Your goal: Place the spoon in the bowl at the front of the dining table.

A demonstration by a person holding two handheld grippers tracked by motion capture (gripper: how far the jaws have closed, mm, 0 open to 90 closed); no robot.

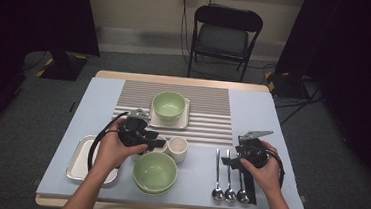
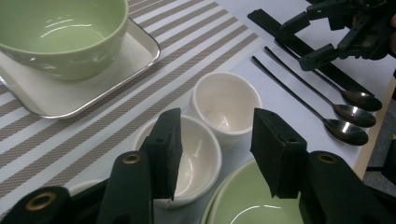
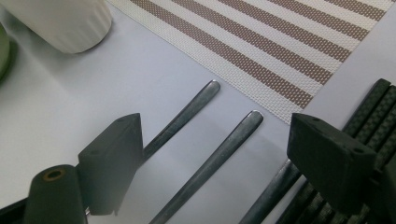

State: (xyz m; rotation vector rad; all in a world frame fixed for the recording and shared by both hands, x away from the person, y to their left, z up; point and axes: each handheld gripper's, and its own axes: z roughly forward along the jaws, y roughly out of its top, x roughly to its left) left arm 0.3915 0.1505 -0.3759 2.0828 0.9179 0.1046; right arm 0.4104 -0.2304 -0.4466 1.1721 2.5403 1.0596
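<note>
While your left tool (image 1: pixel 151 143) hangs over the small white cups (image 1: pixel 177 148) in the high view, your right tool (image 1: pixel 230 160) sits above the spoons (image 1: pixel 229 175). Left gripper view: jaws half open, straddling the near cup's (image 2: pixel 187 156) rim, no contact seen. Right gripper view: jaws wide apart above the spoon handles (image 3: pixel 210 163), holding nothing.

A black folding chair (image 1: pixel 226 35) stands beyond the table at twelve o'clock. On the brown-and-white striped woven placemat (image 1: pixel 208 111), a pale green ceramic bowl (image 1: pixel 168 104) sits in a white square tray (image 1: pixel 184 120). A second green bowl (image 1: pixel 155 171) sits at six o'clock, and a rectangular steel tray (image 1: pixel 80 159) at eight.
</note>
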